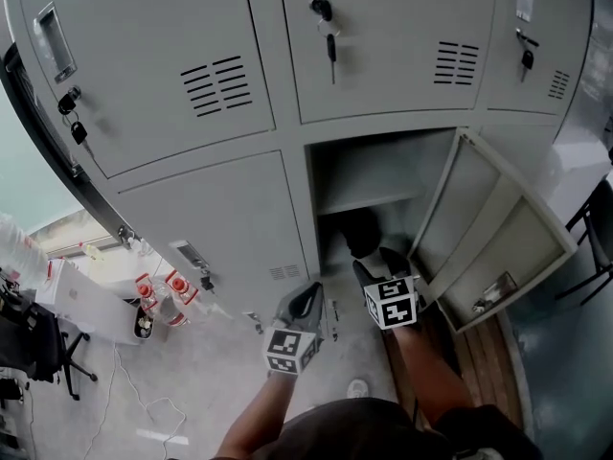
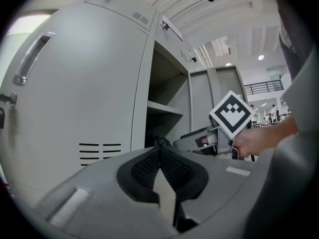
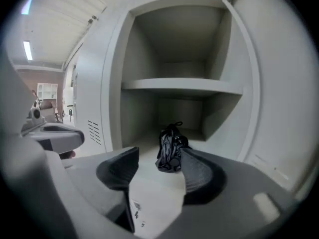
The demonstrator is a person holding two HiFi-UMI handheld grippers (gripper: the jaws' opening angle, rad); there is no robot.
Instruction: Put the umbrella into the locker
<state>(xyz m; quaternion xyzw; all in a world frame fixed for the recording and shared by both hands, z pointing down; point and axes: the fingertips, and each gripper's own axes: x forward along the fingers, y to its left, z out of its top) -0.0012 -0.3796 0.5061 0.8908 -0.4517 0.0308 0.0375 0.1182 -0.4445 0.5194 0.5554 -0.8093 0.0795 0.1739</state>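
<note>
Two red-labelled bottles [image 1: 161, 293] sit on the floor [image 1: 220, 372] near a black chair [image 1: 34, 343].

The black folded umbrella [image 3: 170, 151] lies on the floor of the grey locker [image 3: 227, 123], below its shelf [image 3: 182, 86]. The locker's door [image 1: 484, 223] hangs open.

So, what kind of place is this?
Probably a locker area in a workplace or large hall. A bank of grey metal lockers has keys hanging in the doors, one open locker holds a black umbrella, and an office chair stands at the left.
</note>
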